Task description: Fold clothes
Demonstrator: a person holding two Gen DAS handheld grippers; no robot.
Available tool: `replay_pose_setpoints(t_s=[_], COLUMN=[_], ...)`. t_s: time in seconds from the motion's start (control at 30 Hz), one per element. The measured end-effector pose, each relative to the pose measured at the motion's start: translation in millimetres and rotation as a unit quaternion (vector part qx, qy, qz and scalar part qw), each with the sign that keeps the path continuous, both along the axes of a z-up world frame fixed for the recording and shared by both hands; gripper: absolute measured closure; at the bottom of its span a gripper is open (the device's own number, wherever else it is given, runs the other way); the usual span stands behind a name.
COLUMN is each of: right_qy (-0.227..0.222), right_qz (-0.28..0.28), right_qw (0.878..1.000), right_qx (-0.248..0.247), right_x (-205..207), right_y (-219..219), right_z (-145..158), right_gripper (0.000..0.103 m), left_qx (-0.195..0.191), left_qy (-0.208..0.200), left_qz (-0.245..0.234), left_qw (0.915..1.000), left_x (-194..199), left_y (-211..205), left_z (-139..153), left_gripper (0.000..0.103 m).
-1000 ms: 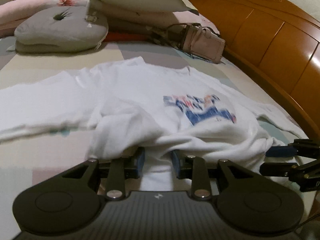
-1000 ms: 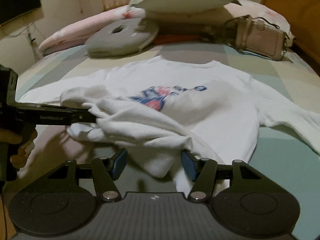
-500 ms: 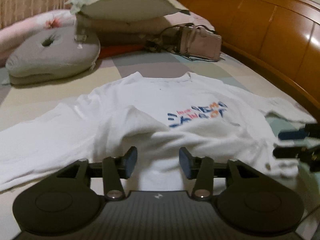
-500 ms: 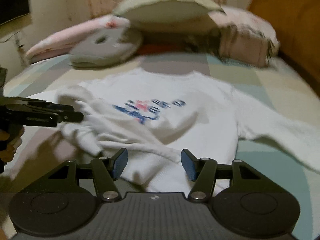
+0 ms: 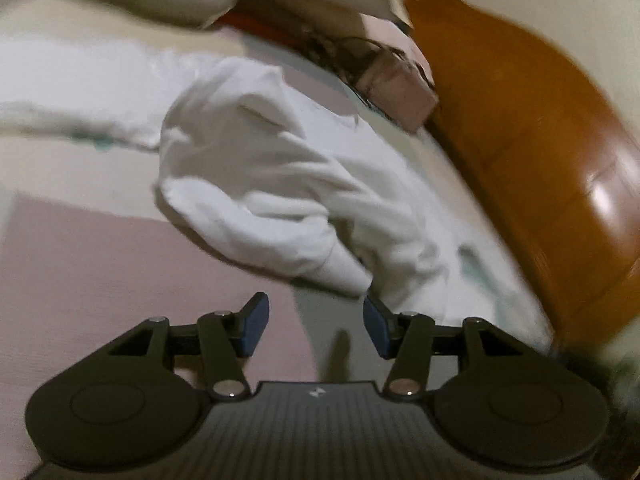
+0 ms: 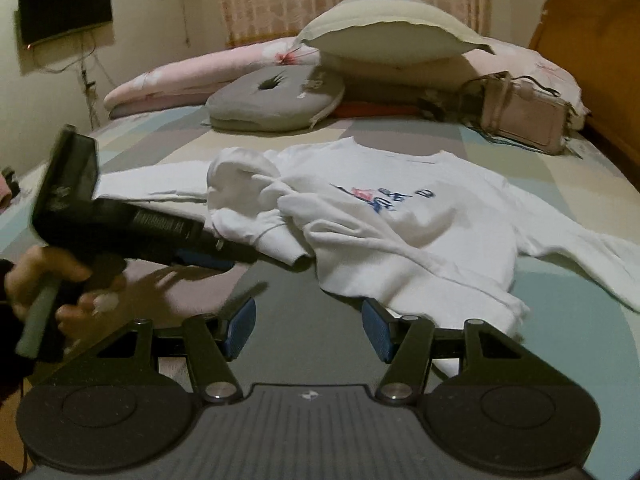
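I see the white sweater on the checked bed, soft and wrinkled, its hem just ahead of my right gripper, which stands wide and empty. My left gripper is opening, nothing between its pads.

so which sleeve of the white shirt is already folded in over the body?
The sleeve by the left gripper, bunched over the shirt. The other sleeve lies stretched out on the bed.

bed | on it: white sweatshirt, grey cushion, pillows, handbag
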State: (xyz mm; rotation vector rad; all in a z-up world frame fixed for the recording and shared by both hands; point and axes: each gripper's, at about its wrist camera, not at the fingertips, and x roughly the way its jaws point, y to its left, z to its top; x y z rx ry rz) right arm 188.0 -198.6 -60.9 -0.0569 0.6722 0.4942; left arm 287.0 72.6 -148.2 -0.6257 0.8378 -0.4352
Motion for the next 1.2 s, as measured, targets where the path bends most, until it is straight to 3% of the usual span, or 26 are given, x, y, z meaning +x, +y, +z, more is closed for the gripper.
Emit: replay_pose_setpoints(t_s=[0.1, 0.13, 0.27, 0.43, 0.57, 0.73, 0.87, 1.0, 1.2], right_qy=[0.0, 0.002, 0.012, 0.03, 0.088, 0.105, 0.124, 0.112, 0.14], right_qz=[-0.019, -0.027, -0.052, -0.087, -0.144, -0.162, -0.163, -0.174, -0.174], right_qw=[1.0, 1.0, 0.998, 0.996, 0.983, 0.965, 0.957, 0.953, 0.935], right_qx=[0.007, 0.011, 0.02, 0.007, 0.078, 0.178, 0.207, 0.221, 0.277], right_x=[-4.3, -3.5, 0.5, 13.6, 28.1, 30.8, 47.2, 52.8, 67.1], right_y=[-12.3, -16.2, -27.4, -42.7, -78.5, -110.0, -113.6, -119.3, -132.9], right_z=[-0.1, -1.2, -6.6, -19.2, -37.0, -47.2, -51.0, -50.3, -55.2], right_gripper=[0.039, 0.039, 0.039, 0.04, 0.04, 0.041, 0.041, 0.041, 0.041], left_qx=[-0.064, -0.063, -0.014, -0.003, -0.007, 0.012, 0.007, 0.008, 0.008], left_qy=[0.014, 0.012, 0.011, 0.017, 0.018, 0.011, 0.01, 0.007, 0.006], left_qz=[0.037, 0.045, 0.069, 0.069, 0.075, 0.069, 0.069, 0.067, 0.062], left_qw=[0.9972, 0.9969, 0.9974, 0.9975, 0.997, 0.9975, 0.9975, 0.9977, 0.998], left_x=[14.3, 17.6, 25.3, 19.8, 17.3, 17.5, 17.5, 16.5, 18.2], left_y=[6.4, 5.1, -7.8, -8.1, -5.7, -10.1, -8.9, -8.6, -8.0], left_z=[-12.6, -13.6, -11.7, -11.3, -13.1, -10.9, -12.7, -13.3, -14.5], left_gripper=[0.051, 0.052, 0.083, 0.086, 0.086, 0.086, 0.086, 0.085, 0.084])
